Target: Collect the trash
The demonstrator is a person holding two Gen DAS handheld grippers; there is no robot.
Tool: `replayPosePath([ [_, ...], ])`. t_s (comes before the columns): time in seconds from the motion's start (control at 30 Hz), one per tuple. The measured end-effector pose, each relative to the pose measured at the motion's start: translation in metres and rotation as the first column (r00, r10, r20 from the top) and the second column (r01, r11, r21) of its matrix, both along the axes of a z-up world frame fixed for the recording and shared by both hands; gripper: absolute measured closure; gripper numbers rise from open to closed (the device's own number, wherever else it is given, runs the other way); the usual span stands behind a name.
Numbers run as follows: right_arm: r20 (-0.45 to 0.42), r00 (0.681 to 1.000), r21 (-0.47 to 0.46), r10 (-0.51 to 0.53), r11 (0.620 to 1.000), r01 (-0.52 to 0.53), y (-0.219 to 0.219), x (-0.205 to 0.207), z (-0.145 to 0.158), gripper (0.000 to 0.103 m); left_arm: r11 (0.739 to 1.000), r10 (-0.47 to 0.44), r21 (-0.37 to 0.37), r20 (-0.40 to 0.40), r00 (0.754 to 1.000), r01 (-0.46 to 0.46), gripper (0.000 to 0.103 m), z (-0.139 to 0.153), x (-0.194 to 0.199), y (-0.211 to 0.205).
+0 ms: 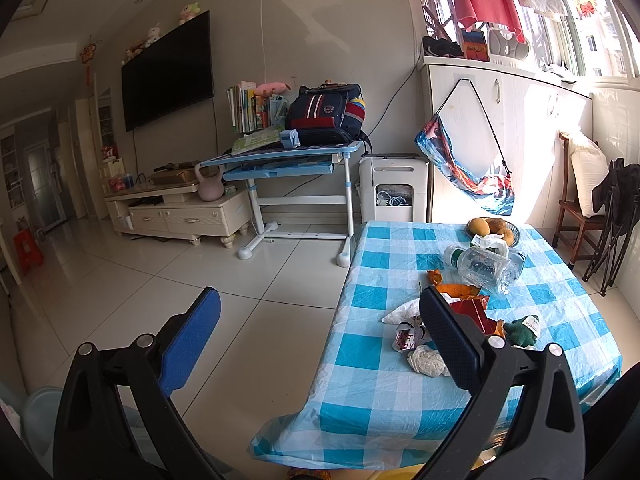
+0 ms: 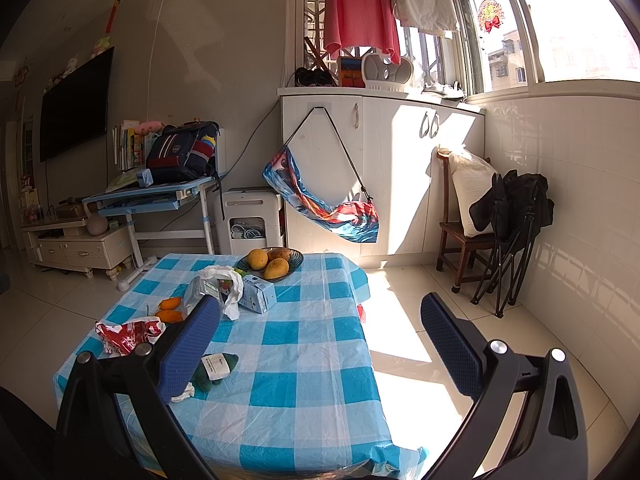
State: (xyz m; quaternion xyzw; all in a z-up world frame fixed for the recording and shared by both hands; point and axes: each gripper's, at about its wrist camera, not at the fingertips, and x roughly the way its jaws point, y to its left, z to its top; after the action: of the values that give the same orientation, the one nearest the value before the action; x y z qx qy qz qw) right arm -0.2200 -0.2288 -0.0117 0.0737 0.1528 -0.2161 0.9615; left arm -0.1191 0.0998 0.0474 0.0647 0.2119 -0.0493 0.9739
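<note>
Two claws, both spread wide, nothing between the pads.

Left wrist view: left claw (image 1: 320, 344) hangs over the tabletop's (image 1: 376, 400) left edge, one pad over the floor tiles (image 1: 224, 280), the other over the trash pile. Tabletop carries a blue-and-white checked cloth. Trash sits mid-cloth: clear plastic bottle (image 1: 480, 266) lying on its side, orange peel (image 1: 456, 289) just in front of it, red wrapper (image 1: 474, 308) partly behind the right pad, crumpled white tissue (image 1: 430, 362) nearest the camera, green plush-like item with a white label (image 1: 522, 330) to the right. Fruit bowl (image 1: 494, 229) at the far end of the cloth. Pale blue bin rim (image 1: 40, 412) low left on the floor, partly hidden by the claw frame.

Right wrist view: right claw (image 2: 320, 340) hangs over the tabletop's right side, left pad over the cloth, right pad over sunlit floor. Same trash shows left of centre: red wrapper (image 2: 128, 334) near the left edge, orange peel (image 2: 170, 309) behind it, white plastic bag (image 2: 226, 286) draped on the bottle, small blue carton (image 2: 258, 294) touching the bag, green labelled item (image 2: 216, 366) just beside the left pad. Fruit bowl (image 2: 272, 262) holds three yellow-orange fruits at the far end.
</note>
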Motion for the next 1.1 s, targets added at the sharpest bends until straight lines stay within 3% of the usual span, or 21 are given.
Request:
replayPosePath([
  [1.1, 0.019, 1.0, 0.015, -0.001, 1.0, 0.0, -0.001, 0.0009, -0.0007, 0.007, 1.0, 0.0, -0.001, 0.001, 1.0, 0.0, 0.007, -0.0014, -0.0002, -0.0003],
])
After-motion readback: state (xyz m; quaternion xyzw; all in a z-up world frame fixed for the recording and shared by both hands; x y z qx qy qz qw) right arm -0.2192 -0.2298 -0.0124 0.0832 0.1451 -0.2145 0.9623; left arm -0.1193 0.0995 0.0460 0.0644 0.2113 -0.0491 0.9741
